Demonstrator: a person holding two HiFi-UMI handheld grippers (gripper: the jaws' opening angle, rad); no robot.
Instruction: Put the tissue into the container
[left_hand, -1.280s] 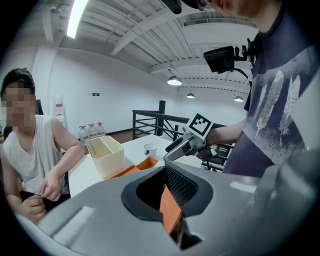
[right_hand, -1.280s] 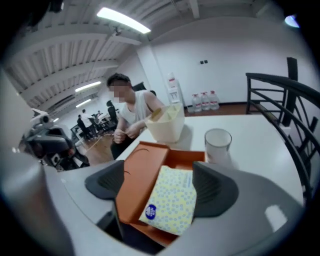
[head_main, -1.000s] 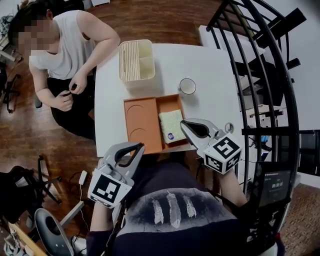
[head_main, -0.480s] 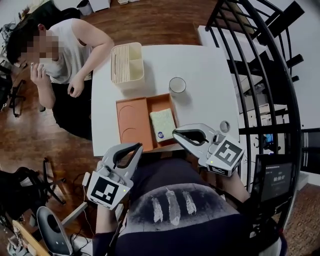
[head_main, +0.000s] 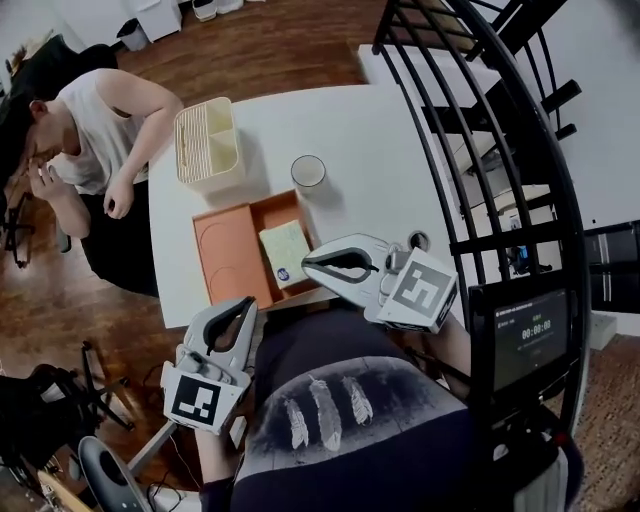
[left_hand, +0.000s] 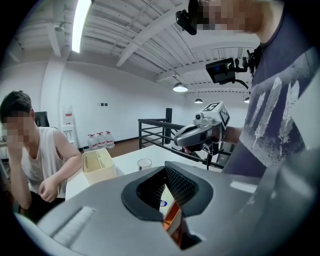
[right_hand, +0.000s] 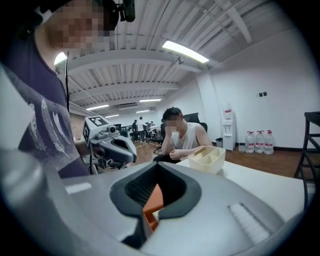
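Shows tissue (head_main: 284, 250) unmoved in tray (head_main: 228, 252) at near edge of desk (head_main: 370, 140). Shows right gripper (head_main: 308, 263), jaws together on nothing, swung nearer the tray than before; left gripper (head_main: 246, 303), likewise closed and empty, below that edge

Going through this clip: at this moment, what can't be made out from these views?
- Tissue pack: the label print is too small in the head view; both gripper views show slivers at most, past their own shut jaws.
- Orange tray: the near right corner is covered by the right gripper in the head view.
- Small round item by the table's right edge: too small to identify.
- Glass: its contents can't be read from above.
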